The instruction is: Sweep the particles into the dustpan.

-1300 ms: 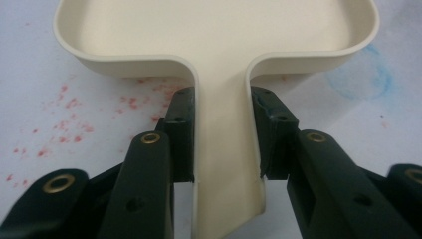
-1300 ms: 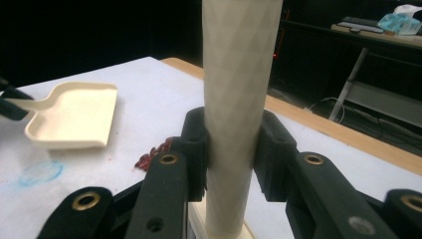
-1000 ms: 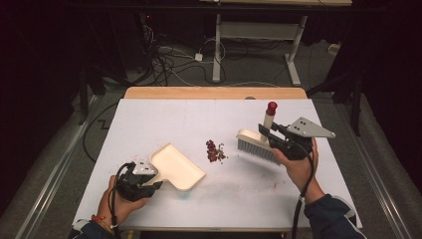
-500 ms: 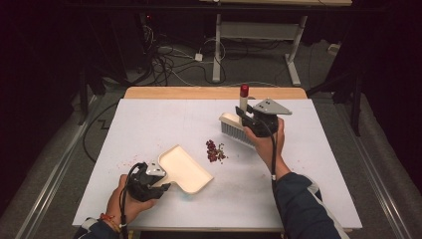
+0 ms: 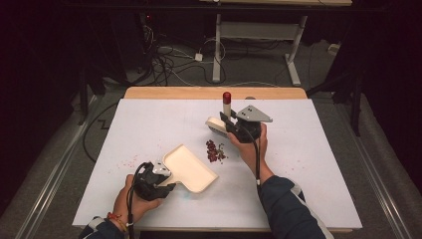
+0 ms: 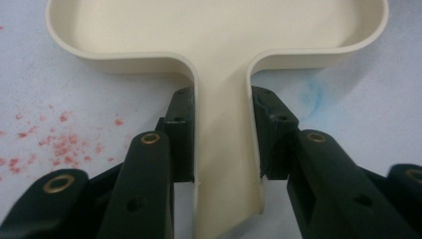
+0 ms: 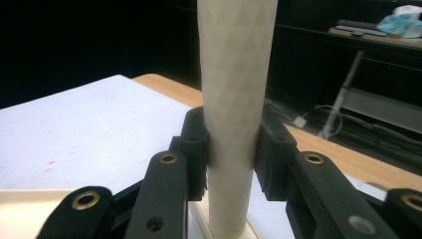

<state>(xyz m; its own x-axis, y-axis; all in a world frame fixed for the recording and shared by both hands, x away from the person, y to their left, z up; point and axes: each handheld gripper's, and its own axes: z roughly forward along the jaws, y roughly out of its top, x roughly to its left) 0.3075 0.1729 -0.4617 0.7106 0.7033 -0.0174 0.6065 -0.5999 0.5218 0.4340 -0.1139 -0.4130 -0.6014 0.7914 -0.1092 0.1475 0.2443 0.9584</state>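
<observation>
A cream dustpan (image 5: 191, 172) lies flat on the white table (image 5: 308, 164), and my left gripper (image 5: 161, 178) is shut on its handle. In the left gripper view the pan's handle (image 6: 222, 149) sits squeezed between both pads, my left gripper (image 6: 222, 134) level with the tabletop. Just right of the pan's mouth lies a small pile of dark red crumbs (image 5: 215, 151). Beyond the pile, my right gripper (image 5: 233, 127) is shut on a cream brush (image 5: 215, 124) with an upright red-tipped handle (image 5: 227, 101). In the right gripper view my right gripper (image 7: 233, 144) clamps that pale handle (image 7: 234, 74).
Fine red specks (image 5: 127, 162) dot the table left of the pan, seen too as red specks (image 6: 59, 147) in the left gripper view. A wooden strip (image 5: 214, 93) edges the far side. Cables (image 5: 164, 64) and a desk frame (image 5: 259, 35) stand on the dark floor beyond.
My right gripper carried the brush left and farther back, from the right of the crumb pile to behind it. The left gripper slid the dustpan slightly right, toward the pile.
</observation>
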